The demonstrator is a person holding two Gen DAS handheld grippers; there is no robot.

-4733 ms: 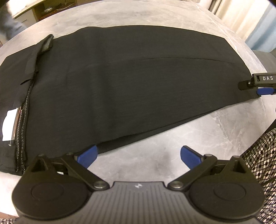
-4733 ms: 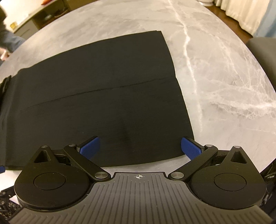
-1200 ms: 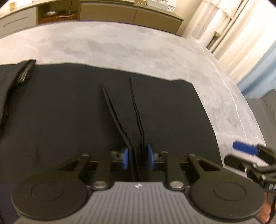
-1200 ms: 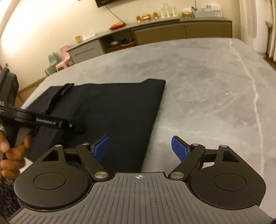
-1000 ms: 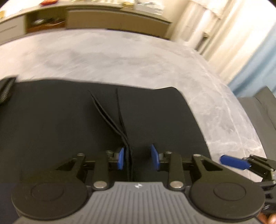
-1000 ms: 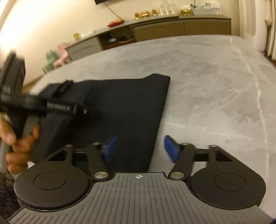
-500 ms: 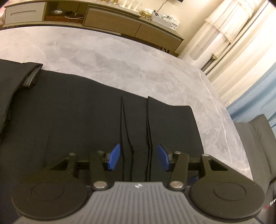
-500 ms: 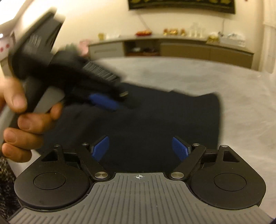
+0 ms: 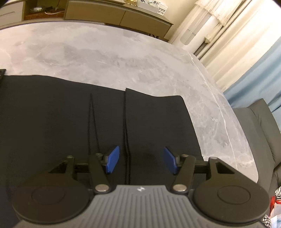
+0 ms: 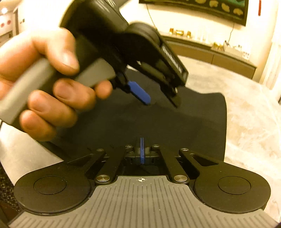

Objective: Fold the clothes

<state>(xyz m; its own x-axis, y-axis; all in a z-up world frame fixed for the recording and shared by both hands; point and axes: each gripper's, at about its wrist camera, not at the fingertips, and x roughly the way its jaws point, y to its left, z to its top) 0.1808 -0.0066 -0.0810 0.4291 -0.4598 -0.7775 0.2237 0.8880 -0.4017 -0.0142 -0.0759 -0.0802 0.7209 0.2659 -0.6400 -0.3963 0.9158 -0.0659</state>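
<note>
A: What fills the frames first?

B: The grey marble table (image 9: 108, 52), running across the upper half of the left wrist view and down the right side of the right wrist view. On it lies the black garment (image 9: 52, 119), folded flat, covering the middle and lower left of the left wrist view; its hem edges show as two dark lines running up the centre of the frame.

A: And behind that?

B: A low sideboard (image 9: 114, 14) along the top edge, pale curtains (image 9: 219, 22) at upper right, and a dark chair (image 9: 260, 133) at the right edge.

A: The grippers?

B: The left gripper (image 9: 141, 162) sits at lower centre, its blue pads spread apart over the garment; one hem edge runs between them, and the pads do not press it. In the right wrist view it shows again, held by the person's hand (image 10: 43, 84) at upper left.

A: The right one?

B: The right gripper (image 10: 142, 150) has just snapped closed, pads pressed together at lower centre over the cloth; I cannot tell whether any fabric is pinched between them.
</note>
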